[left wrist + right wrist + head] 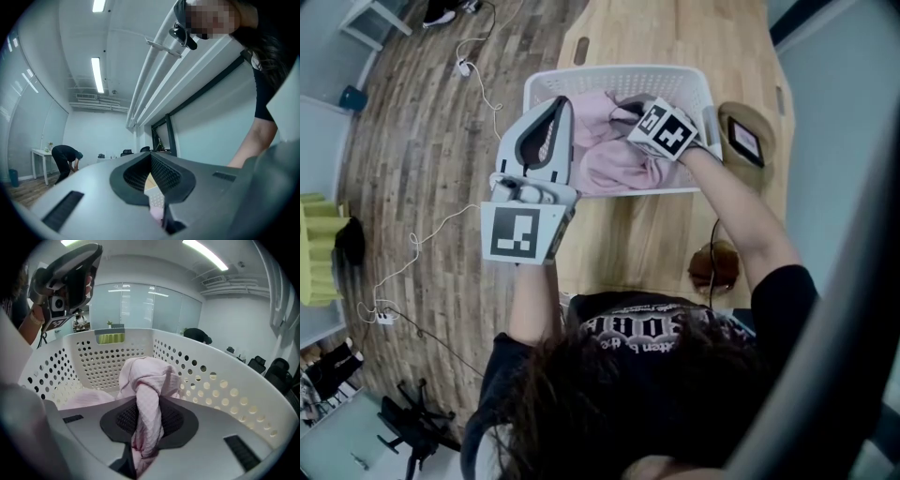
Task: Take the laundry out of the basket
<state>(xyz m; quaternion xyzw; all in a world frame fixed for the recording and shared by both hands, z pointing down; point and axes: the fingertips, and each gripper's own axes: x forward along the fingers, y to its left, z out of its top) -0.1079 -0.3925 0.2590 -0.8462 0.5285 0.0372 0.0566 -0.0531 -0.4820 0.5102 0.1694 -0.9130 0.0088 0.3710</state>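
Pink cloth (149, 376) (twisted) in right gripper (149, 414)

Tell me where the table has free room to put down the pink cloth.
Bare table between the laundry basket and the person; more beyond the basket's far rim. Crowded right of the basket: a brown tray with a small screen.

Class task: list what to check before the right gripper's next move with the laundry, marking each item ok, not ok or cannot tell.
1. Right gripper shut on cloth: ok.
2. Cloth clear of basket: not ok, inside it.
3. Cloth free of the other laundry: cannot tell.
4. Left gripper empty: ok.
5. Bare table in front of basket: ok.
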